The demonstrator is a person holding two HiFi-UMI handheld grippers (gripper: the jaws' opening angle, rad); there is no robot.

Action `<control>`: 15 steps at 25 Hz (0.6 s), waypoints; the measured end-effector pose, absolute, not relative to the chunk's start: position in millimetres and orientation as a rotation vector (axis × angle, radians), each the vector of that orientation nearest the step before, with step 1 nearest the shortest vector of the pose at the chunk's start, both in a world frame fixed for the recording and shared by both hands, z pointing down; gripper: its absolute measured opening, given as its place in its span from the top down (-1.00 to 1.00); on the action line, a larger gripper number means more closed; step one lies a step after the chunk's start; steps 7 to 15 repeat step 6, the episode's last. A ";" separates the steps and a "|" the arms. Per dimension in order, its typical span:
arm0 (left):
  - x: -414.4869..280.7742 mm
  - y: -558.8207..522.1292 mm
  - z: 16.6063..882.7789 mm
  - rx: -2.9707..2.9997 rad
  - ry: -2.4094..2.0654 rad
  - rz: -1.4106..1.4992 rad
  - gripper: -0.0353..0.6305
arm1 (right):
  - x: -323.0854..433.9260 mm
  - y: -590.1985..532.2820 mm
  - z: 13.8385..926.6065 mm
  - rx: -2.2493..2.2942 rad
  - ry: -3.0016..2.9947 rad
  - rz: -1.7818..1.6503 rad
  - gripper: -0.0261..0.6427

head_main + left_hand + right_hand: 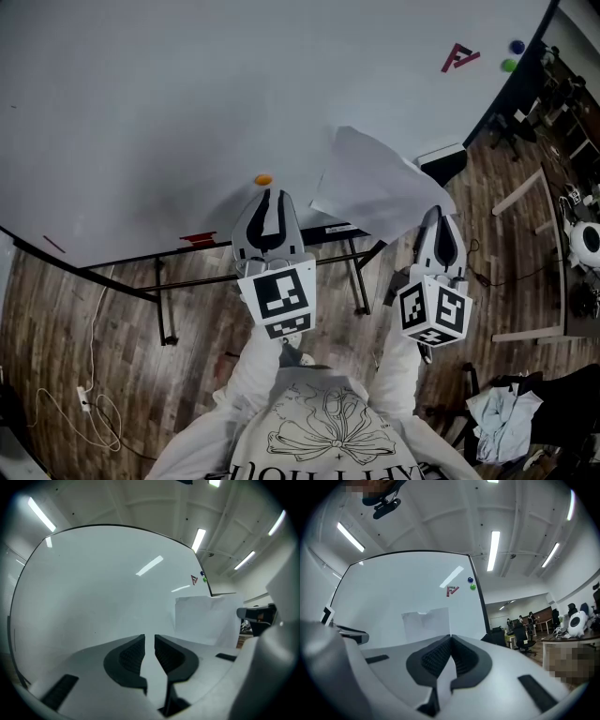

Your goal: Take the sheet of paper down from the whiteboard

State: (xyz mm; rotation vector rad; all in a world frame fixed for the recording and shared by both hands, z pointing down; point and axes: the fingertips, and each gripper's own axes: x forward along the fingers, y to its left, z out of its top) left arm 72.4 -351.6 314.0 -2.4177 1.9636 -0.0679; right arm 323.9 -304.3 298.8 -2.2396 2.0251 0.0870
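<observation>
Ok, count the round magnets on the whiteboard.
3: orange magnet by the left tool; blue magnet and green magnet together at the far edge of the whiteboard. The paper may hide more.

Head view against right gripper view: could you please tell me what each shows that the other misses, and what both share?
Only the head view: the orange magnet, the board's stand legs and the wearer's printed top. Only the right gripper view: ceiling lights and distant people. Both: the whiteboard, the sheet of paper, the red mark and the right hand-held gripper, shut on the sheet.
</observation>
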 end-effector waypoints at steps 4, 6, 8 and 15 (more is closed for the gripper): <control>75.6 -352.4 315.7 -2.418 1.961 -0.073 0.71 | 324.6 -305.1 300.8 -2.235 2.035 0.083 0.91; 77.3 -352.9 316.8 -2.419 1.961 -0.075 0.71 | 325.6 -305.4 302.1 -2.234 2.037 0.081 0.91; 77.3 -352.9 316.8 -2.419 1.961 -0.075 0.71 | 325.6 -305.4 302.1 -2.234 2.037 0.081 0.91; 77.3 -352.9 316.8 -2.419 1.961 -0.075 0.71 | 325.6 -305.4 302.1 -2.234 2.037 0.081 0.91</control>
